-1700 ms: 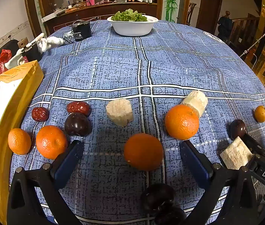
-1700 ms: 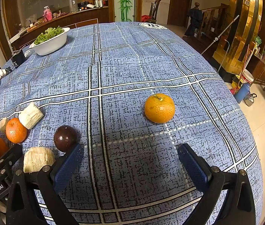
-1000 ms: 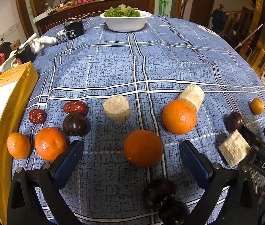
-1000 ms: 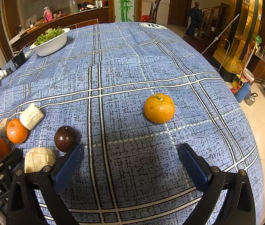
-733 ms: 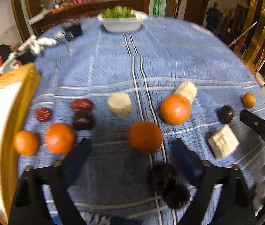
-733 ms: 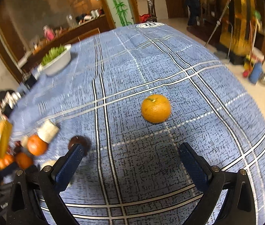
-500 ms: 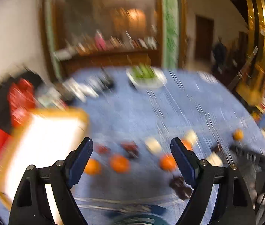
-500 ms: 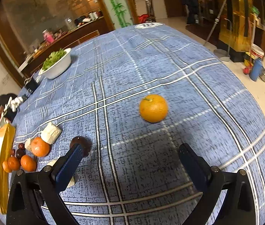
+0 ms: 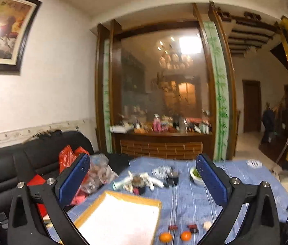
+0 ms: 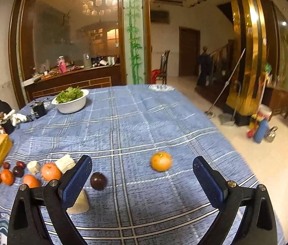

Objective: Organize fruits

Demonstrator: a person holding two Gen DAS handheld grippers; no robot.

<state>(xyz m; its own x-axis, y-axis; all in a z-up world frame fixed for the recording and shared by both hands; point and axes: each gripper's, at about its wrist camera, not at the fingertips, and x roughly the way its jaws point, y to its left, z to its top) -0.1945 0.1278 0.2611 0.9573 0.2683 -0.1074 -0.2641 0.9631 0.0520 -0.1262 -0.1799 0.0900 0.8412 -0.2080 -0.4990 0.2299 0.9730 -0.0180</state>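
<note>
Both grippers empty: left gripper fingers opening wide, aimed level; right gripper fingers wide. Lone mandarin sits apart on desk. Advice: tilt down, centre it, close gently.

- You are in a home's dining and living room.
- A large table under a blue plaid tablecloth carries a white bowl of greens.
- A black sofa sits below a framed painting.
- A wooden sideboard crowded with bottles backs onto a glass partition with painted bamboo.
- A staircase railing and a broom stand beyond.
</note>
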